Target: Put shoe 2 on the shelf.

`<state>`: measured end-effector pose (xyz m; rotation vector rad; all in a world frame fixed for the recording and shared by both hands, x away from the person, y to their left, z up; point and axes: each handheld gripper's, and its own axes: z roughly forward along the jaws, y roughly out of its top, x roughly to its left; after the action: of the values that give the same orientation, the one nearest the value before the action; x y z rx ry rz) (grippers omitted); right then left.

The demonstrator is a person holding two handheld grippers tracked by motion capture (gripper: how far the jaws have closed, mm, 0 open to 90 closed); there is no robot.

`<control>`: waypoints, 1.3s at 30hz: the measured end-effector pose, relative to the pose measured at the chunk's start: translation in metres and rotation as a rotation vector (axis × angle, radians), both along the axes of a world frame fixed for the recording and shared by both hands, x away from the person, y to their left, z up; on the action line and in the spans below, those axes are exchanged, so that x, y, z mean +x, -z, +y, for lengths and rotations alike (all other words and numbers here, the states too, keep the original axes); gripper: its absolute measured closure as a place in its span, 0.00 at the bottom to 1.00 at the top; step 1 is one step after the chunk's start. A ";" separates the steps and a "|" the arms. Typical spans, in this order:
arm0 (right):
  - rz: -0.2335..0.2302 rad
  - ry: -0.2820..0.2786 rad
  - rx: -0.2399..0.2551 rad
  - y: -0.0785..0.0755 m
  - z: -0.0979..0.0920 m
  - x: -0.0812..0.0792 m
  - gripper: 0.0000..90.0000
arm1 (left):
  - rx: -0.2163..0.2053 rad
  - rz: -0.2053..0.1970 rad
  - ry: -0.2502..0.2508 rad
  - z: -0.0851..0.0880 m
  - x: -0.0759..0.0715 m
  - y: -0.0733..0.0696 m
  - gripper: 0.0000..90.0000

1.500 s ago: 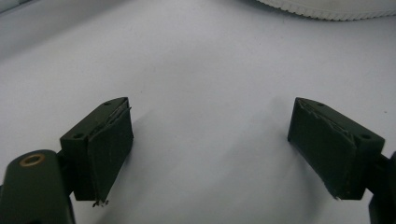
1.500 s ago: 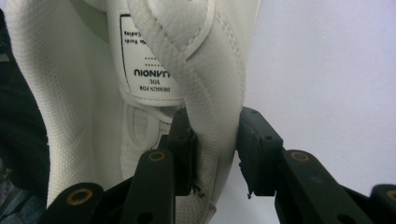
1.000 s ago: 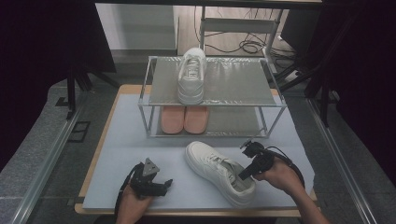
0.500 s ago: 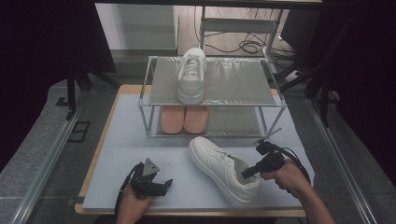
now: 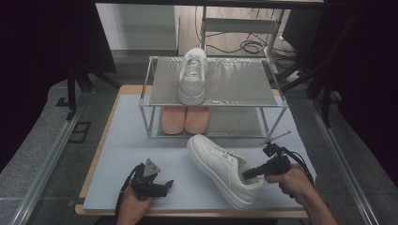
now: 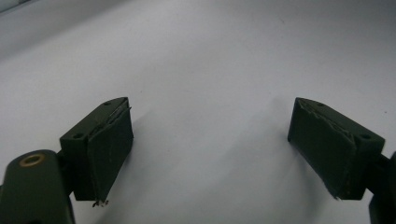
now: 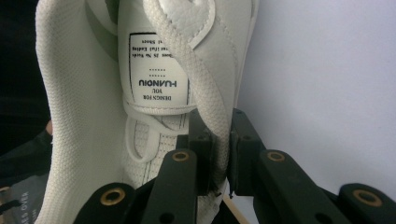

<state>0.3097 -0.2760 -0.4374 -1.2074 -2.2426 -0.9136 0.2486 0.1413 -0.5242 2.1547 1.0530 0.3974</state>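
High view: pale grey mat [image 5: 131, 154] on wooden table [image 5: 96, 161], dark surroundings.

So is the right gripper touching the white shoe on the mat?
Touching. In the right gripper view the right gripper has its jaws pinched on the collar edge of the shoe, no gap on either side.

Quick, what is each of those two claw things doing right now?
Left gripper: open, holding nothing, over the grey mat.
Right gripper: closed on the collar edge of the white sneaker.
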 end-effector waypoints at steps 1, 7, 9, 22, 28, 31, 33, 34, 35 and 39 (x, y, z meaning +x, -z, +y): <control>-0.004 0.007 0.012 -0.001 -0.001 -0.001 0.92 | 0.000 0.000 0.000 0.000 0.000 0.000 0.16; -0.014 0.003 0.065 -0.012 -0.003 -0.006 0.92 | -0.001 0.001 0.000 0.000 0.000 0.000 0.15; -0.017 0.006 0.083 -0.016 -0.004 -0.007 0.92 | 0.002 0.001 0.001 0.000 0.000 0.000 0.15; -0.053 0.022 0.186 -0.046 -0.012 -0.014 0.92 | 0.000 -0.001 0.000 0.000 0.000 0.000 0.15; -0.060 0.039 0.224 -0.060 -0.018 -0.015 0.92 | 0.001 0.001 0.001 0.000 0.000 0.000 0.15; -0.073 0.053 0.230 -0.068 -0.021 -0.015 0.92 | 0.001 0.000 0.001 0.000 0.000 0.000 0.15; -0.079 0.061 0.234 -0.073 -0.023 -0.014 0.92 | 0.002 0.000 0.001 0.000 0.000 0.000 0.15; -0.082 0.067 0.235 -0.076 -0.024 -0.014 0.92 | 0.001 -0.001 0.001 0.000 0.000 0.000 0.16; -0.085 0.069 0.239 -0.078 -0.025 -0.014 0.92 | 0.001 -0.001 0.001 0.000 0.000 0.000 0.16; -0.088 0.098 0.268 -0.086 -0.030 -0.011 0.92 | -0.003 -0.001 -0.001 0.000 0.000 0.000 0.16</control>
<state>0.2988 -0.3056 -0.3514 -1.1810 -2.0587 -1.2821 0.2488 0.1412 -0.5243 2.1511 1.0529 0.3973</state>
